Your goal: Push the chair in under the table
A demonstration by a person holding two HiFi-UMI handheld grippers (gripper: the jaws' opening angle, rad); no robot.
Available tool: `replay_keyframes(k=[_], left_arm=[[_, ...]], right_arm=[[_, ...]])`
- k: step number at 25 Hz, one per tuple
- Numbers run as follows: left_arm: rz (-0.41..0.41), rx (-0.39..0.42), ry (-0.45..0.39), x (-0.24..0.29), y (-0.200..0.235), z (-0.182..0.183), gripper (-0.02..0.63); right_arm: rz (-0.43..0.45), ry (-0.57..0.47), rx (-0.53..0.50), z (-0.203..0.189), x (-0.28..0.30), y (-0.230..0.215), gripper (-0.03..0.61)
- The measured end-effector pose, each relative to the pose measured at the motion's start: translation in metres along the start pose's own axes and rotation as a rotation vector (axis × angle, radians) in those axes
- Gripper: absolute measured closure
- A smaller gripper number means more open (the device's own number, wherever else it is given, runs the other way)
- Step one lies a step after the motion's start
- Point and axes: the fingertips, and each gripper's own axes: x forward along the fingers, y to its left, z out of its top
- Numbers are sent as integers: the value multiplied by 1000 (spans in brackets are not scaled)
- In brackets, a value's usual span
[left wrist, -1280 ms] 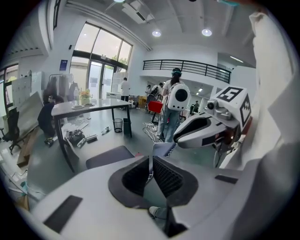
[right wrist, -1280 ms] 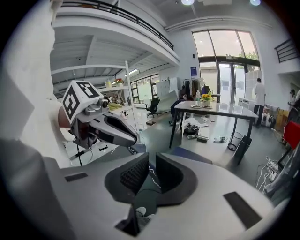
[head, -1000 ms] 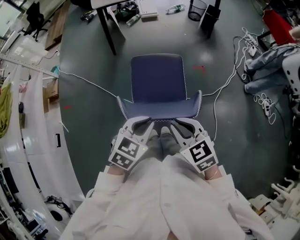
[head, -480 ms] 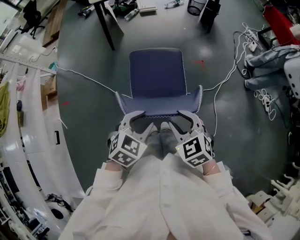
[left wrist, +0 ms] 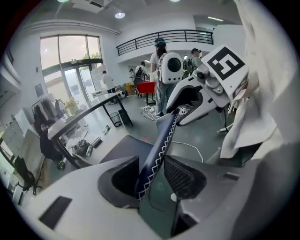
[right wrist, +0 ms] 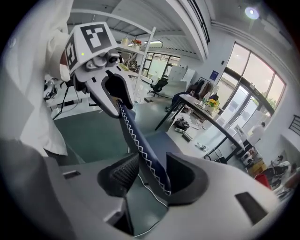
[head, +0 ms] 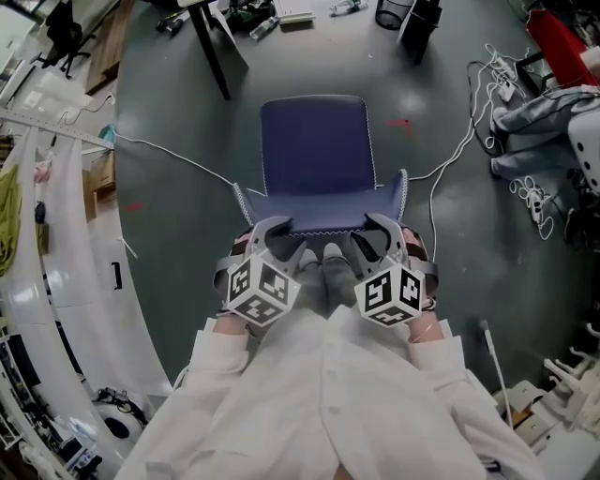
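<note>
**While the left tool (head: 279, 236) and the right tool (head: 373, 234) loosen, the chair (head: 315, 178) stands clear of the surface (head: 210, 52)**

Because both tools straddle the top of the backrest (head: 323, 217), its navy edge with white zigzag stitching runs from one tool across to the other. Seen from the left gripper view, the left tool (left wrist: 154, 174) has its jaws opening. The backrest (left wrist: 159, 140) stands in the gap, nearer the left-hand pad and free of the ribbed pad opposite, so nothing is clamped. From the right gripper view the right tool (right wrist: 150, 177) is much the same: jaws opening, the backrest (right wrist: 140, 145) passing between the pads, unpinched. Each tool also shows in the other's view, further along the backrest.

Ahead of both tools lies the seat (head: 314, 131), and beyond it, well apart, stands the dark leg of the surface. Clutter (head: 255, 21) lies on the floor (head: 469, 281) beside that leg. A white cable (head: 173, 161) trails over the floor on the left tool's outer side.
</note>
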Motion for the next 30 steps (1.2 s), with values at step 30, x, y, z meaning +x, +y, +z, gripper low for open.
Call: replay_keyframes(k=[30], left_arm=[[-6, 83, 13, 15, 41, 7, 478]], right_arm=[[-68, -15, 63, 19, 28, -32, 411]])
